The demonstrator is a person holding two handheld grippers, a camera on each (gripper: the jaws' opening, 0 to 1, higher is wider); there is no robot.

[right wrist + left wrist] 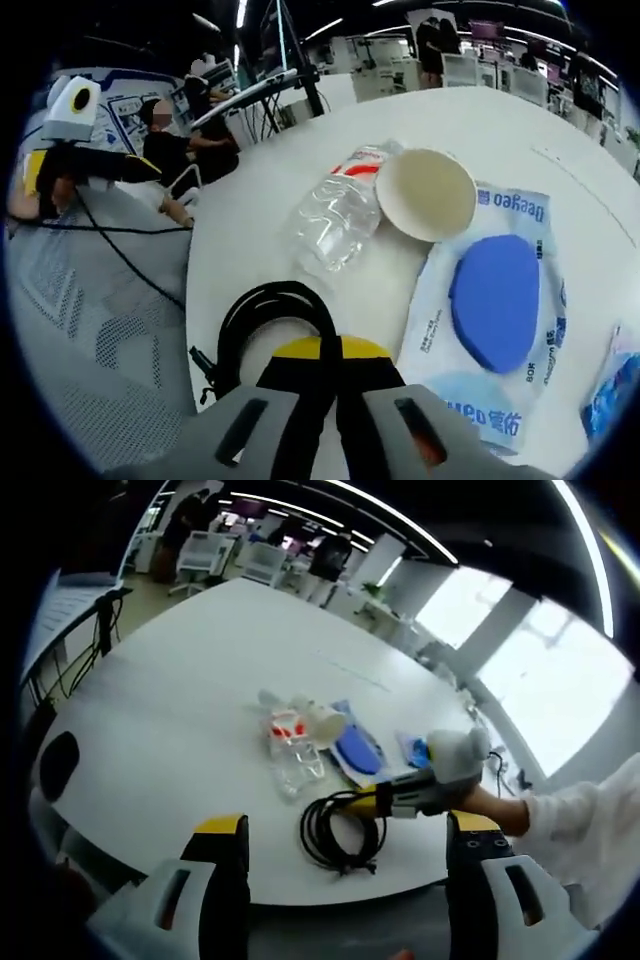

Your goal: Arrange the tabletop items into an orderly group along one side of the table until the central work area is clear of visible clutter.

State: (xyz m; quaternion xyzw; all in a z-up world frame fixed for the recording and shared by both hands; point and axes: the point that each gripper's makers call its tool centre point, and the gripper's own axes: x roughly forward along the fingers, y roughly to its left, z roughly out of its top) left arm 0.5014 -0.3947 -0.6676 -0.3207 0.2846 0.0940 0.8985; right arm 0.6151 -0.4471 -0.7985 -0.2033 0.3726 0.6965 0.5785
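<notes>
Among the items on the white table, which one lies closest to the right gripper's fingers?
The coiled black cable. Its loop lies directly at the right gripper, while the clear plastic bottle, paper cup and blue-and-white packet lie farther off.

It was a large open-plan office or lab. Long strip lights [300, 508] ran across a dark ceiling at the top of the left gripper view, and tall bright windows [540, 670] lined the right side. A big white desk [180, 710] filled the middle, with more white desks and office chairs [200, 555] at the upper left, where people [328, 555] stood. In the right gripper view a person [170, 150] sat at the upper left, near a dark stand [295, 60] and cables [110, 240] trailing over grey carpet [90, 330].
</notes>
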